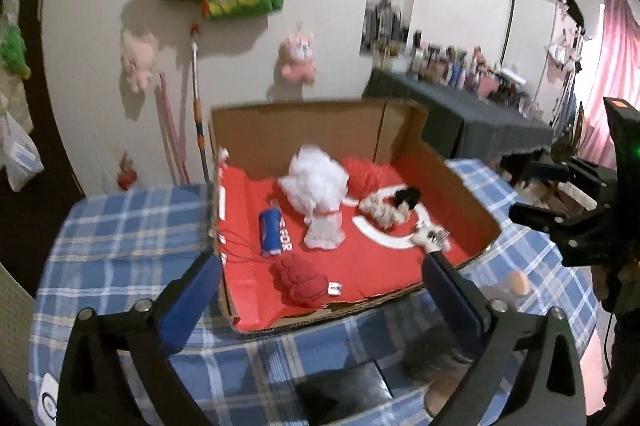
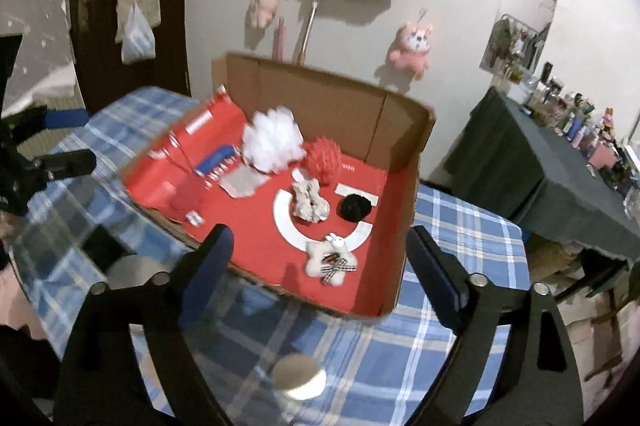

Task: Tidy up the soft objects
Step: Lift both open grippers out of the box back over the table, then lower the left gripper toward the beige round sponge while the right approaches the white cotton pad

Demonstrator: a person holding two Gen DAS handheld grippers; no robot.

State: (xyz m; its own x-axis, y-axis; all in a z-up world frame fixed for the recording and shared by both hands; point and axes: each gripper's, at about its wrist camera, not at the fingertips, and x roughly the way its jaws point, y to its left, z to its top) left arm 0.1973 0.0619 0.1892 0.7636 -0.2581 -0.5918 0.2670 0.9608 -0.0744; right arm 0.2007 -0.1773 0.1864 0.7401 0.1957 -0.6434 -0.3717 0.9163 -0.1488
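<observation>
A cardboard box [image 1: 468, 200] with a red floor stands on the blue plaid table [image 1: 120, 226]. In it lie a white fluffy puff [image 1: 314, 182], a red spiky ball [image 1: 362, 172], a blue soft can [image 1: 269, 232], a red knitted lump [image 1: 298, 278], a beige knotted toy [image 1: 378, 210], a black pom [image 1: 406, 196] and a small white plush [image 2: 330, 260]. My left gripper [image 1: 320, 300] is open and empty, above the box's near edge. My right gripper [image 2: 320, 268] is open and empty, above the box's near corner [image 2: 384, 310]; it also shows in the left wrist view [image 1: 568, 226].
A small brownish object [image 1: 519, 282] lies on the table right of the box. A round metal lid [image 2: 300, 376] sits on the table near me. A dark side table [image 2: 560, 166] with many bottles stands at the right. Bags and plush toys hang on the wall.
</observation>
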